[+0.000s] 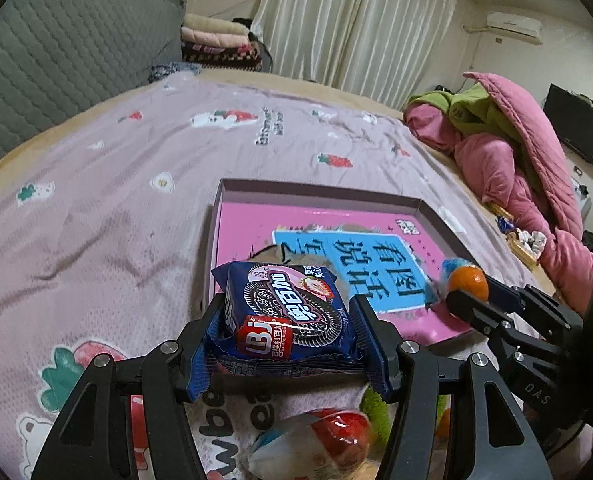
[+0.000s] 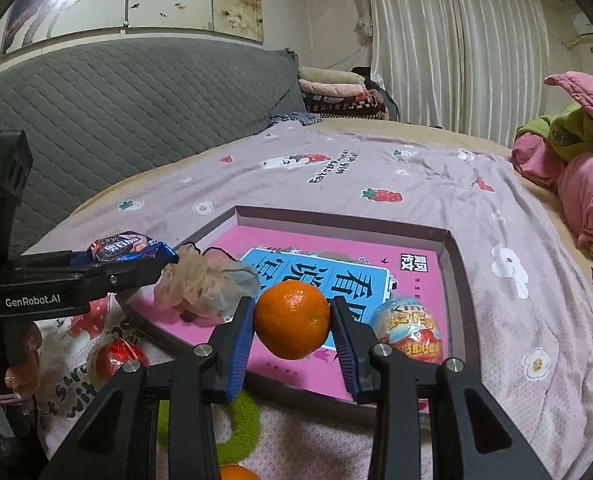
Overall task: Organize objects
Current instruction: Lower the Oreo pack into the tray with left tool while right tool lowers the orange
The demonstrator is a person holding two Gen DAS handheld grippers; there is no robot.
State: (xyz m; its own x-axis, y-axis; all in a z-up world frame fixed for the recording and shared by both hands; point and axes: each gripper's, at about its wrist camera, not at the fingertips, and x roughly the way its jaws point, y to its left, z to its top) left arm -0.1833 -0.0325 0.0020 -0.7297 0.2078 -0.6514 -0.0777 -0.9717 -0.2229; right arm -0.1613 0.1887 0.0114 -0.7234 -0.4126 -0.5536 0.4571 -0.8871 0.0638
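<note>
Pink tray (image 2: 462,280) holding scrunchie (image 2: 200,284), egg toy (image 2: 410,330), left gripper (image 1: 286,318) clamping cookie pack (image 1: 284,312), right gripper (image 2: 292,320) clamping orange (image 2: 292,318)

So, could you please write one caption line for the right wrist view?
Right gripper holds an orange above the pink-lined box on the bed, beside a wrapped toy egg.

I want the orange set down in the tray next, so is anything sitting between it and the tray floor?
The orange is held in the right gripper over the pink tray. Two things already lie inside: a mesh scrunchie to its left and a foil-wrapped egg to its right. The floor between them looks free.
</note>
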